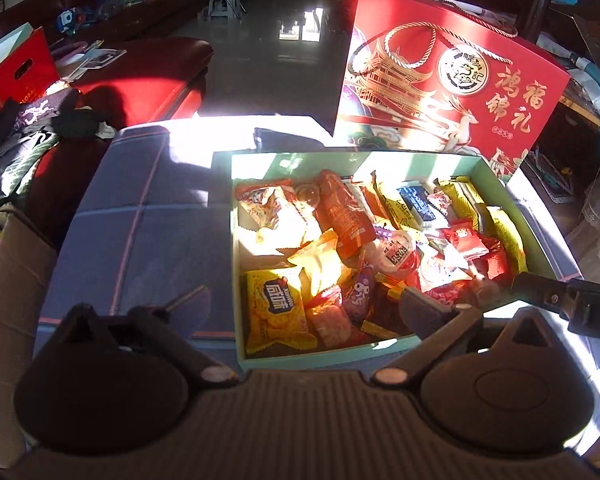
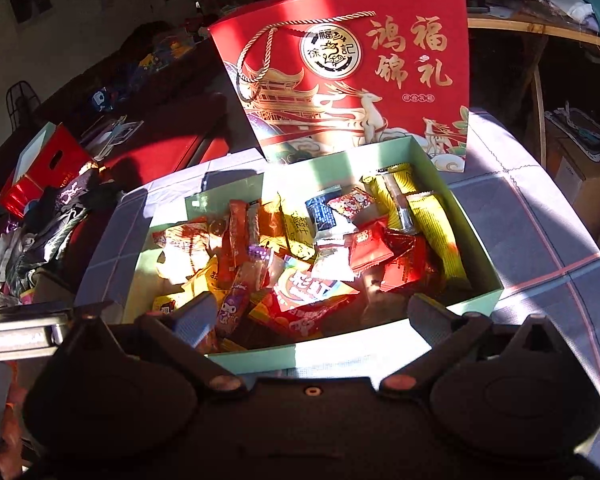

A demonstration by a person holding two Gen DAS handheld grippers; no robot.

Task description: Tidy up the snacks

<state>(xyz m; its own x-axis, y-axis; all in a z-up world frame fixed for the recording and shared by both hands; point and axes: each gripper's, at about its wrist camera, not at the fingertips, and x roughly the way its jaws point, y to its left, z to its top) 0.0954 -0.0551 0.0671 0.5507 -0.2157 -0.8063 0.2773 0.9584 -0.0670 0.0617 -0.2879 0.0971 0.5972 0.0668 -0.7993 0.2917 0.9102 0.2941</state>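
Snacks (image 2: 300,248) lay heaped in an open pale-green box (image 1: 324,354) on a blue checked table (image 1: 148,220), both grippers poised at the box's near edge. The left gripper (image 1: 304,304) and the right gripper (image 2: 312,312) each stood with jaws spread wide, holding nothing. The packets looked light, soft and crinkly, their foil likely slippery, so a pinch on a sealed end or flat edge seemed safest. A yellow cracker pack (image 1: 274,308) at the near-left corner and a red candy bag (image 2: 304,300) lay on top, easiest to take. Behind the box a red gift bag (image 2: 352,76) stood upright against its far wall. Harsh sun washed out several wrappers. Clothes (image 1: 24,132) cluttered a red sofa (image 1: 148,76) at left.
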